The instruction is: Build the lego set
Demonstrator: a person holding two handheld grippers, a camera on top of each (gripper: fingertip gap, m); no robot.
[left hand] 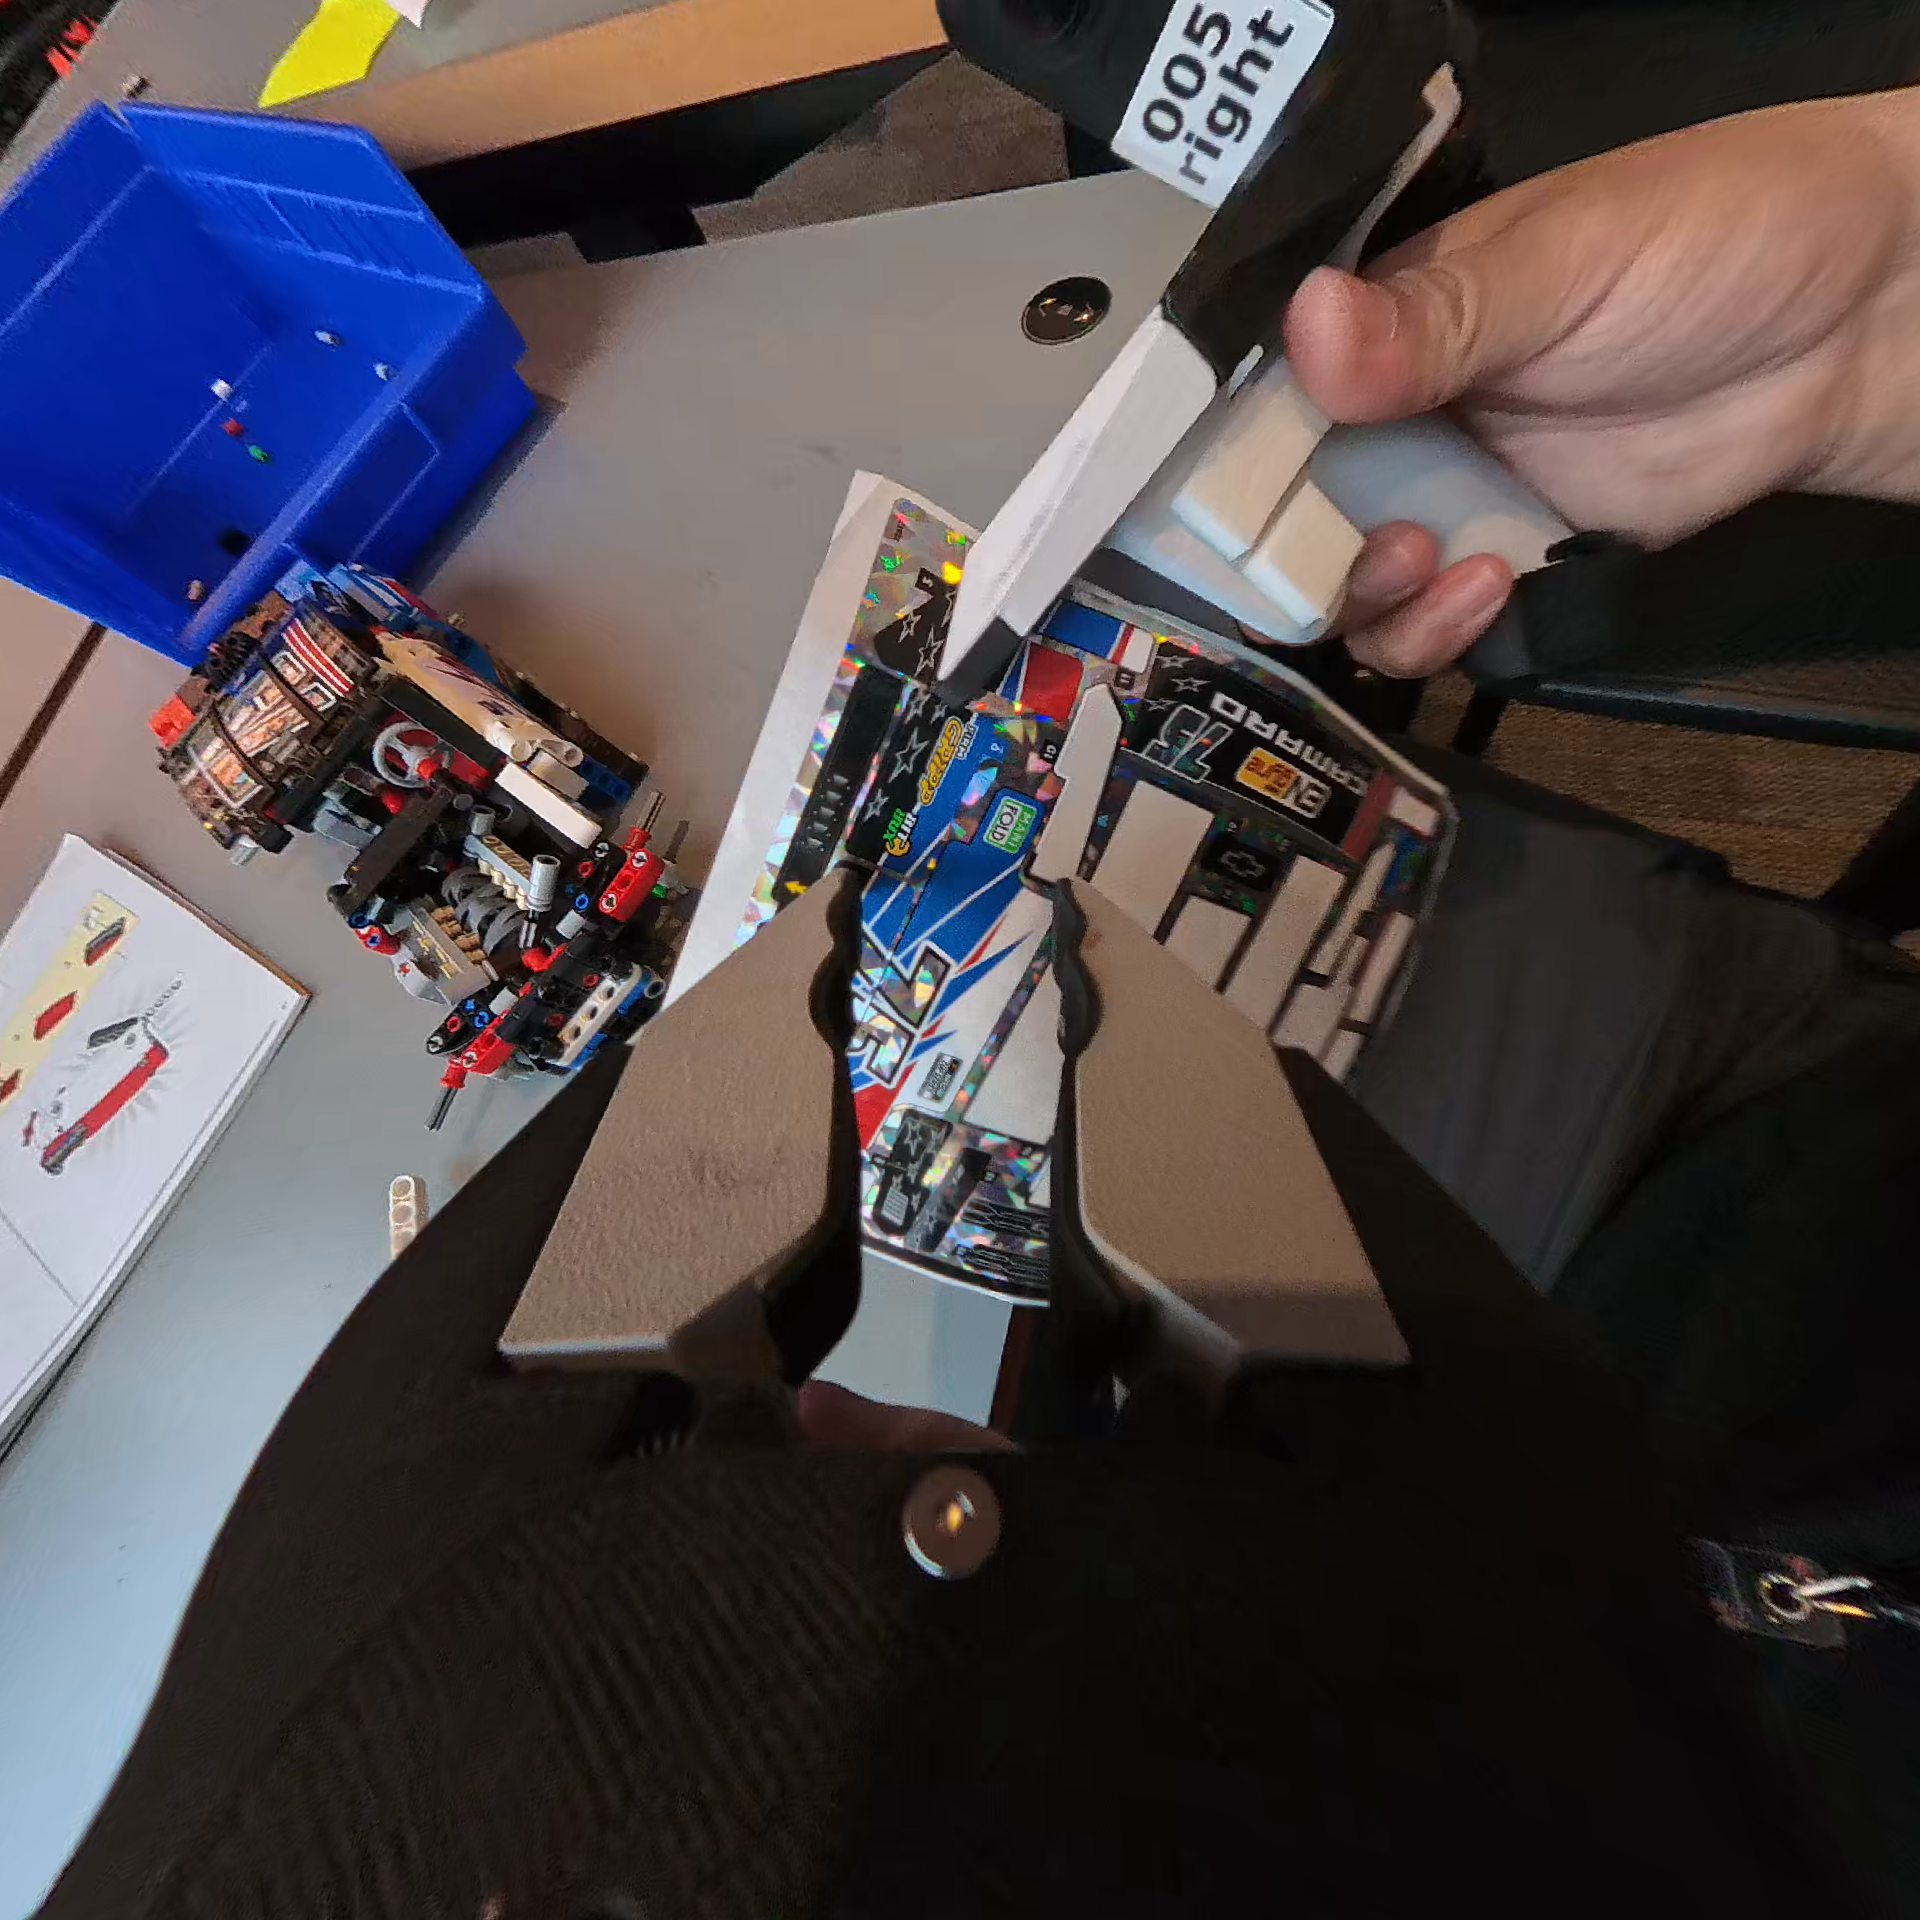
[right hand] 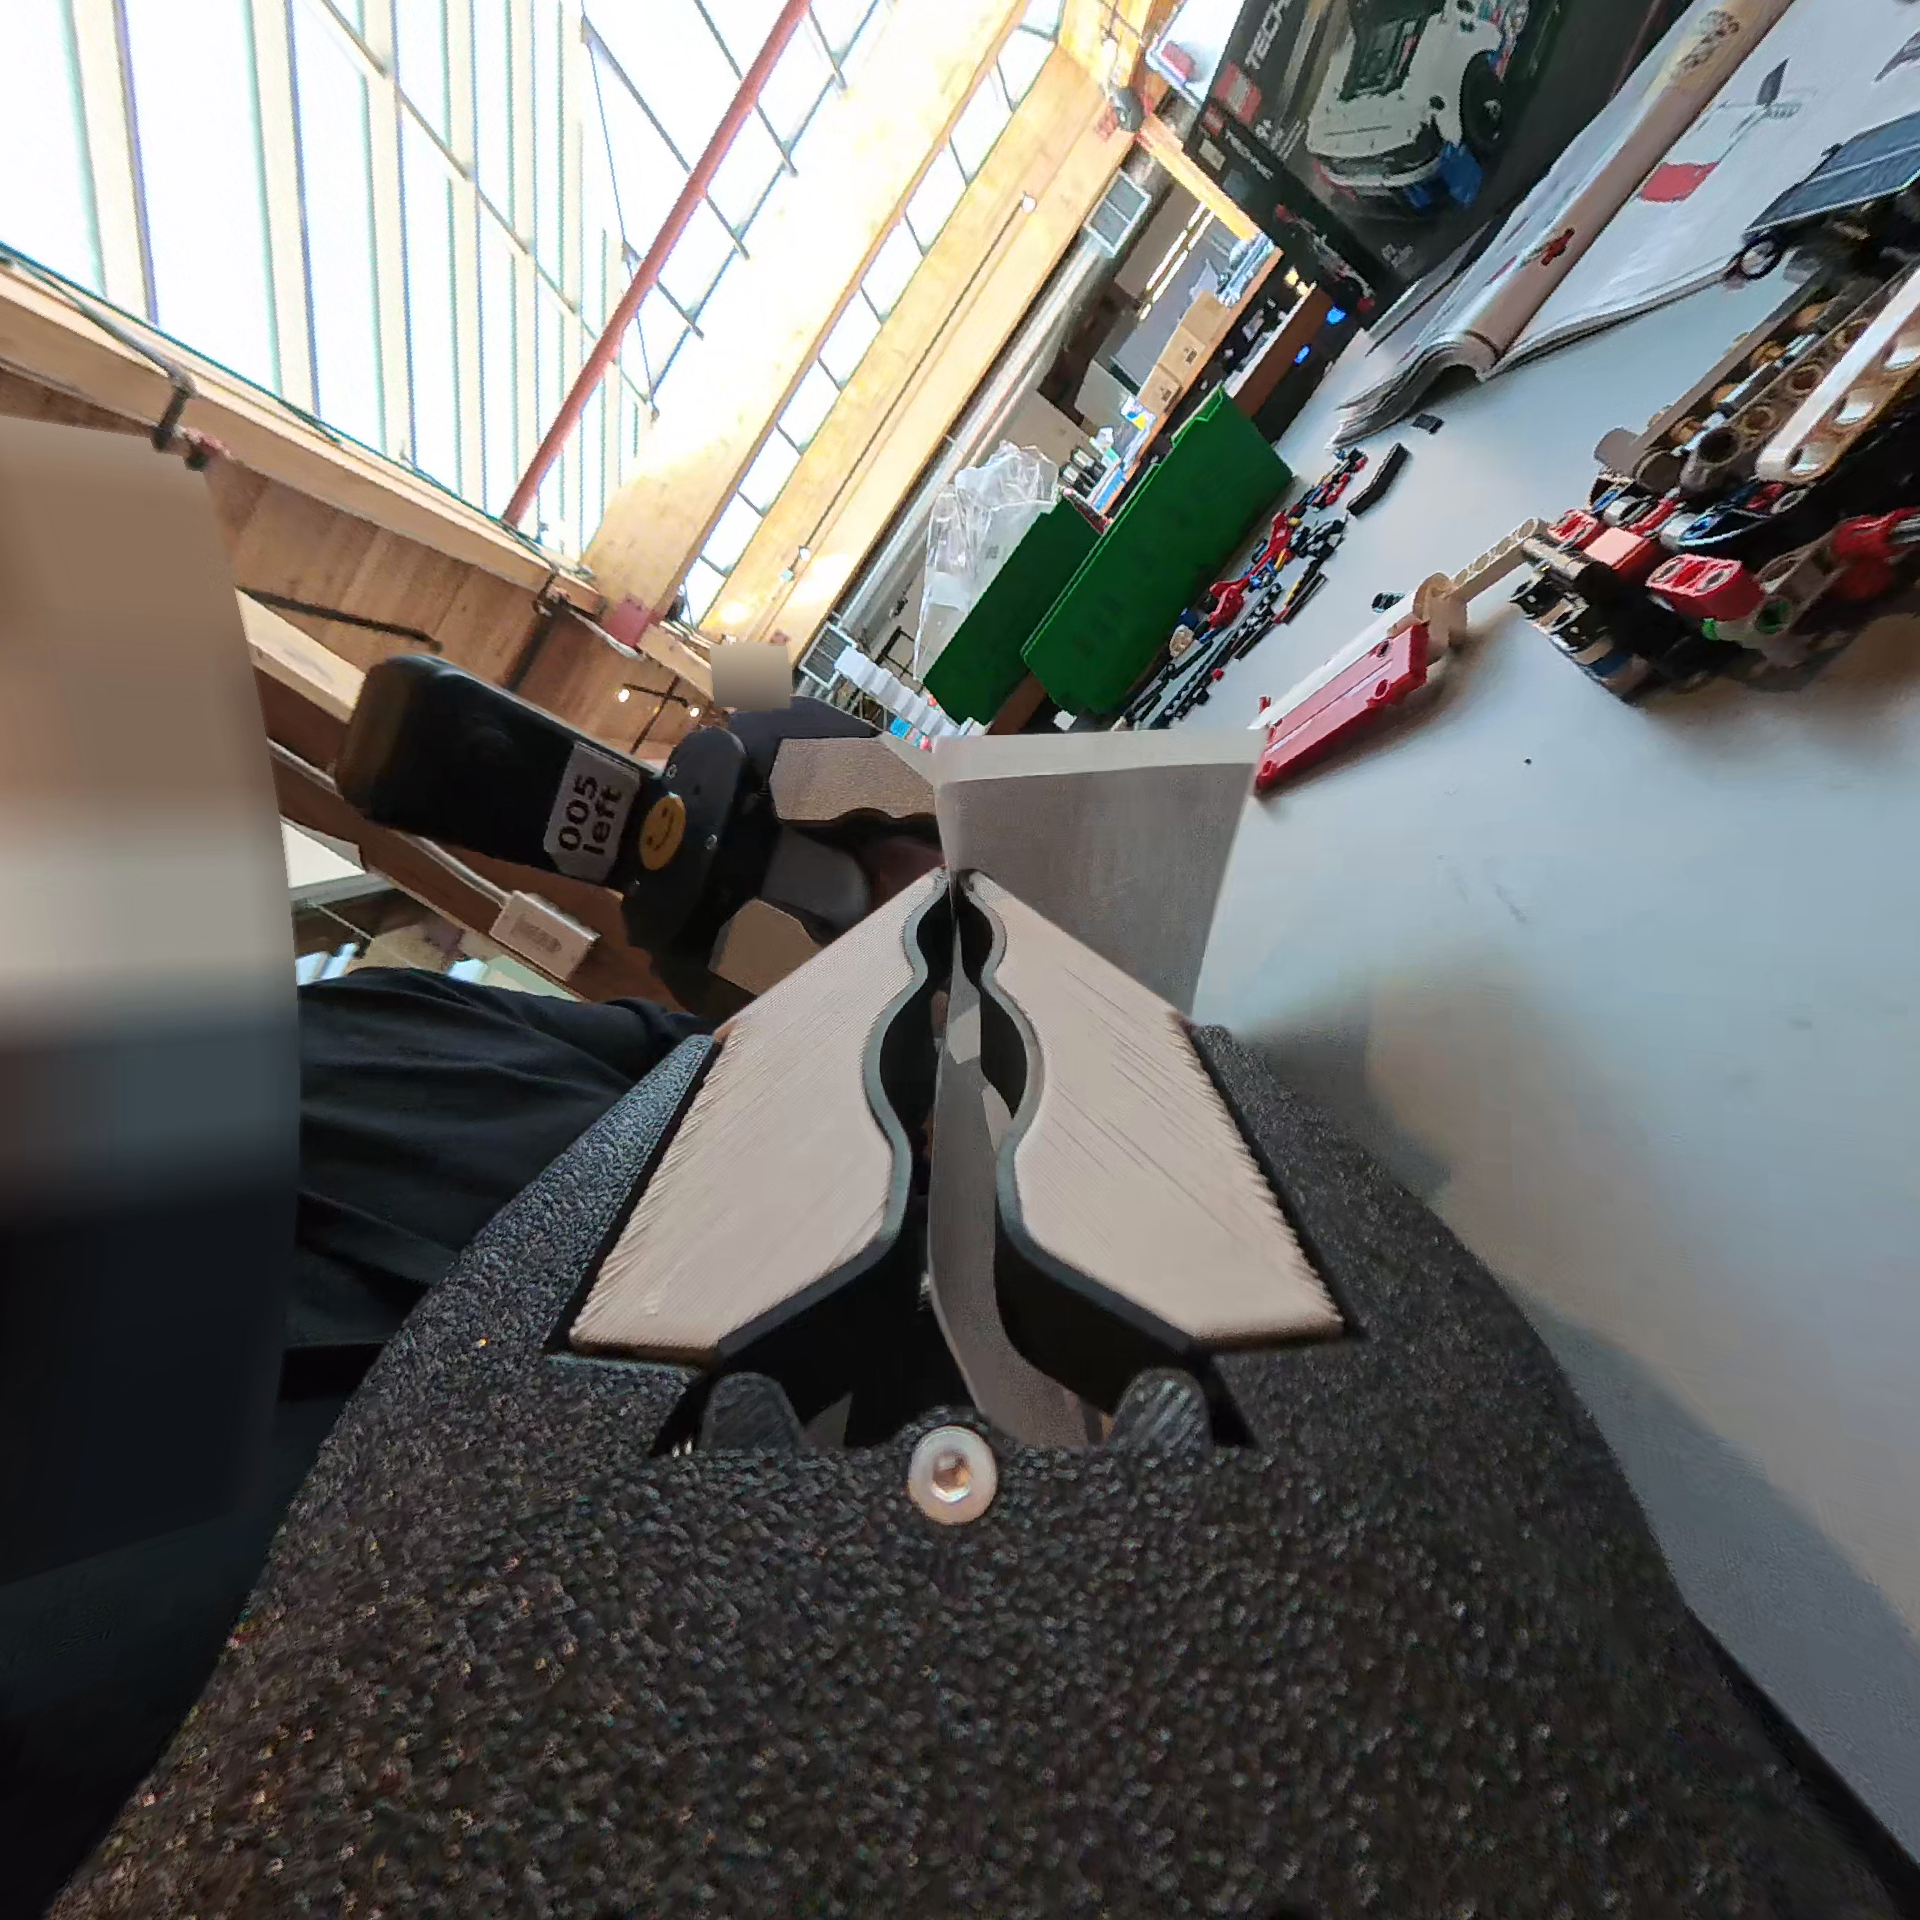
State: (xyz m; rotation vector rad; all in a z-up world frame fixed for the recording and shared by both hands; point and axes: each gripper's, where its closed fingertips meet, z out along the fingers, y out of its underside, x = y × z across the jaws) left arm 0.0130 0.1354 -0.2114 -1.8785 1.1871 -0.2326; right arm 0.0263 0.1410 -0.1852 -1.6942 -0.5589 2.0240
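A shiny sticker sheet (left hand: 1247, 769) with red, blue and black decals is held up over the table's edge. My right gripper (right hand: 951, 883) is shut on the sheet, whose white back (right hand: 1091, 831) faces this camera. In the left wrist view the right gripper's tip (left hand: 966, 665) pinches the sheet's far edge. My left gripper (left hand: 951, 904) is open, its jaws apart in front of the printed face; it also shows in the right wrist view (right hand: 862, 862) behind the sheet. The part-built Lego car (left hand: 436, 831) sits on the grey table, to the left, and shows too in the right wrist view (right hand: 1766, 520).
A blue bin (left hand: 208, 364) with a few small parts stands behind the car. An open instruction booklet (left hand: 104, 1039) lies at the left. A small white beam (left hand: 407, 1205) lies near the front edge. A red panel (right hand: 1340, 707), loose parts (right hand: 1268, 571) and green bins (right hand: 1143, 540) lie farther off. From either gripper's tips it is about 20 cm to the part-built Lego car (left hand: 436, 831).
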